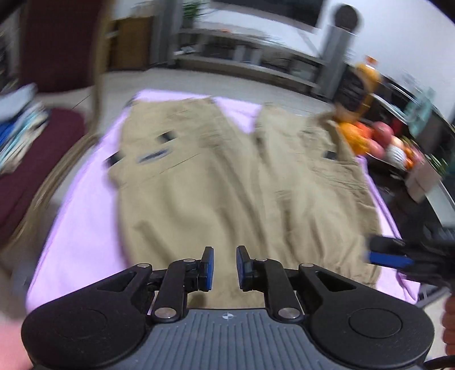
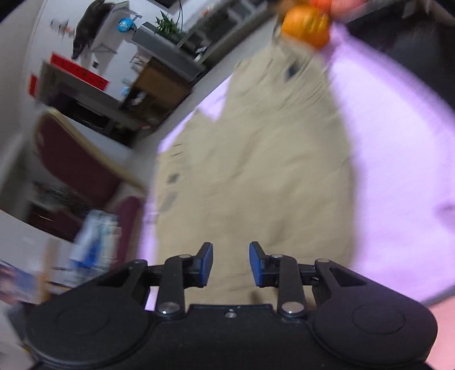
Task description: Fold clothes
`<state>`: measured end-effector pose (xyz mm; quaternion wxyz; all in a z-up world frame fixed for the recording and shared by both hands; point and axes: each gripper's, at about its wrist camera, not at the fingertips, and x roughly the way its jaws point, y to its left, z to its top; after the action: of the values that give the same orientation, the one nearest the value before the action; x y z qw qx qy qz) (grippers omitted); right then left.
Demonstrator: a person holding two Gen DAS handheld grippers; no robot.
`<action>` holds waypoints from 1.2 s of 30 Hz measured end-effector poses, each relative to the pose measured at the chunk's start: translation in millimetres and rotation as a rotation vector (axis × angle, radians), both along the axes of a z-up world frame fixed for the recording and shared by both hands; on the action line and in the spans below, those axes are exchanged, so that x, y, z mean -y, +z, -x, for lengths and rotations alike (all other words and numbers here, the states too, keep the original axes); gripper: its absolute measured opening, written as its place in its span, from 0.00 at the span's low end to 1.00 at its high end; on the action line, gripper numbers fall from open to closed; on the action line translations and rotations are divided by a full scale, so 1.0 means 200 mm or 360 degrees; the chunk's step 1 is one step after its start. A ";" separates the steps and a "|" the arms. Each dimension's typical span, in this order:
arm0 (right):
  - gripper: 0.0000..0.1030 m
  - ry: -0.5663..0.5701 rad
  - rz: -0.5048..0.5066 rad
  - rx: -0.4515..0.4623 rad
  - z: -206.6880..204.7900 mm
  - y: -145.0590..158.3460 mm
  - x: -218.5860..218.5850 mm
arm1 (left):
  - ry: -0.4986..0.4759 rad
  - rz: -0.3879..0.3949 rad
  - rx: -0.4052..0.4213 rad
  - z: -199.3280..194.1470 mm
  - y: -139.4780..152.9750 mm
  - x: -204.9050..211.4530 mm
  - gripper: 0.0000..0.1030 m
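Tan trousers (image 1: pixel 227 182) lie spread flat on a lilac cloth (image 1: pixel 82 216), legs pointing away, with dark belt loops and a label. They also show in the right wrist view (image 2: pixel 256 176). My left gripper (image 1: pixel 224 267) is open and empty, just above the near waistband end. My right gripper (image 2: pixel 231 263) is open and empty above the trousers' near edge; it also shows in the left wrist view (image 1: pixel 398 256) at the trousers' right edge. Both views are motion-blurred.
A dark red chair (image 1: pixel 42 85) stands at the left with folded clothes (image 1: pixel 20 128) on it. A tray of oranges and apples (image 1: pixel 378 139) and an orange bottle (image 1: pixel 366 79) sit at the far right. An orange (image 2: pixel 307 25) lies near the trousers' far end.
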<state>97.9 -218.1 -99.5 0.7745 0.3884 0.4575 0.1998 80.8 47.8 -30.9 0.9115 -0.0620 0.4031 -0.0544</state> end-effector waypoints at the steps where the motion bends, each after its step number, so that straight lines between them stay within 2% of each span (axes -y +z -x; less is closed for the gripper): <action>1: 0.28 -0.0002 -0.0076 -0.0019 -0.05 -0.02 -0.04 | -0.0029 0.0021 -0.0013 -0.06 -0.02 0.02 0.20; 5: 0.28 -0.0028 -0.0271 -0.0122 -0.27 -0.15 -0.17 | 0.0062 0.0068 -0.0094 -0.29 -0.18 0.05 0.17; 8: 0.27 0.0023 -0.0270 -0.0213 -0.40 -0.31 -0.28 | 0.0121 0.0116 -0.0142 -0.38 -0.34 0.01 0.11; 10: 0.27 0.0049 -0.0230 -0.0253 -0.47 -0.41 -0.33 | 0.0186 0.0095 -0.0202 -0.42 -0.42 -0.01 0.13; 12: 0.17 -0.0008 -0.0277 -0.0293 -0.51 -0.51 -0.28 | 0.0233 0.0054 -0.0176 -0.42 -0.45 -0.03 0.17; 13: 0.07 -0.0057 -0.0331 -0.0307 -0.53 -0.55 -0.24 | 0.0269 0.0045 -0.0163 -0.42 -0.44 -0.05 0.17; 15: 0.03 -0.0238 -0.0465 -0.0288 -0.53 -0.62 -0.08 | 0.0372 -0.0020 -0.0115 -0.40 -0.44 -0.10 0.17; 16: 0.00 -0.0343 -0.0479 -0.0249 -0.51 -0.64 0.01 | 0.0465 -0.0102 -0.0094 -0.39 -0.44 -0.13 0.13; 17: 0.00 -0.0431 -0.0483 -0.0204 -0.50 -0.64 0.10 | 0.0567 -0.0196 -0.0075 -0.38 -0.44 -0.16 0.12; 19: 0.00 -0.0611 -0.0477 -0.0138 -0.45 -0.63 0.26 | 0.0705 -0.0228 -0.0081 -0.36 -0.44 -0.26 0.14; 21: 0.00 -0.0832 -0.0367 -0.0104 -0.37 -0.59 0.38 | 0.0816 -0.0280 -0.0087 -0.34 -0.43 -0.33 0.12; 23: 0.13 -0.1002 -0.0321 -0.0093 -0.28 -0.53 0.49 | 0.0845 -0.0328 -0.0090 -0.31 -0.41 -0.37 0.11; 25: 0.22 -0.1032 -0.0339 -0.0071 -0.19 -0.49 0.55 | 0.0830 -0.0352 -0.0089 -0.27 -0.37 -0.37 0.11; 27: 0.28 -0.1002 -0.0249 -0.0033 -0.10 -0.41 0.58 | 0.0754 -0.0348 -0.0060 -0.23 -0.32 -0.34 0.11; 29: 0.29 -0.0998 -0.0188 0.0008 -0.01 -0.35 0.64 | 0.0629 -0.0312 -0.0008 -0.17 -0.26 -0.27 0.14; 31: 0.29 -0.1038 -0.0197 -0.0001 0.08 -0.32 0.70 | 0.0465 -0.0273 0.0006 -0.12 -0.23 -0.20 0.20; 32: 0.29 -0.1063 -0.0178 -0.0016 0.11 -0.31 0.73 | 0.0402 -0.0262 -0.0017 -0.11 -0.24 -0.16 0.21; 34: 0.29 -0.1117 -0.0041 -0.0054 0.18 -0.27 0.77 | 0.0285 -0.0244 -0.0069 -0.07 -0.26 -0.10 0.21; 36: 0.29 -0.1104 0.0028 -0.0050 0.23 -0.25 0.81 | 0.0239 -0.0260 -0.0087 -0.05 -0.28 -0.07 0.21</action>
<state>51.2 -379.7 -148.8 0.7924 0.5173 0.3119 -0.0854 90.4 61.4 -86.8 0.9036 -0.0188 0.4252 0.0488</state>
